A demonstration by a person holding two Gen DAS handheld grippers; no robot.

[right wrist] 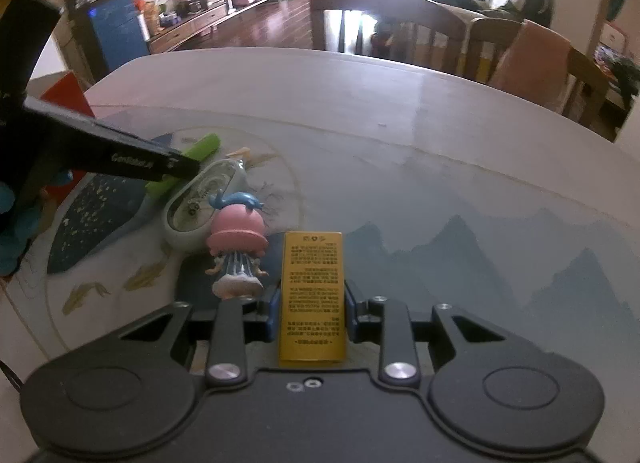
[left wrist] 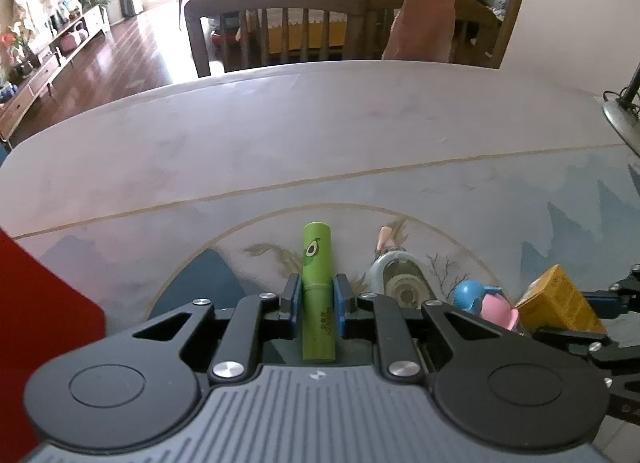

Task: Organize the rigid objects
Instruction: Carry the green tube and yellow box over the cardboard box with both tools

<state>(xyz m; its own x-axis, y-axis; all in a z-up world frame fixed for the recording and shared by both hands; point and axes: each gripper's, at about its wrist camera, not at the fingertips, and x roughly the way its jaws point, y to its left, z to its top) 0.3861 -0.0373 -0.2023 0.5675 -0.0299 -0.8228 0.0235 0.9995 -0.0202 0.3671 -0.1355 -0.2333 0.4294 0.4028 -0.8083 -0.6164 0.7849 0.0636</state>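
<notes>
My left gripper [left wrist: 317,299] is shut on a green tube with an avocado print [left wrist: 317,283], held just above the table mat; the tube also shows in the right wrist view [right wrist: 192,159]. My right gripper [right wrist: 311,303] is shut on a flat yellow box with printed text [right wrist: 312,295], which also shows in the left wrist view [left wrist: 556,303]. A pink and blue figurine [right wrist: 237,247] lies left of the yellow box. A pale oval tape measure [right wrist: 200,203] lies beyond the figurine, beside the green tube.
A red box [left wrist: 44,327] stands at the left of the table. The painted mat [left wrist: 500,199] covers the near table; the far half is pale bare tabletop [left wrist: 280,123]. Wooden chairs [left wrist: 276,23] stand at the far edge. A lamp base [left wrist: 620,115] sits far right.
</notes>
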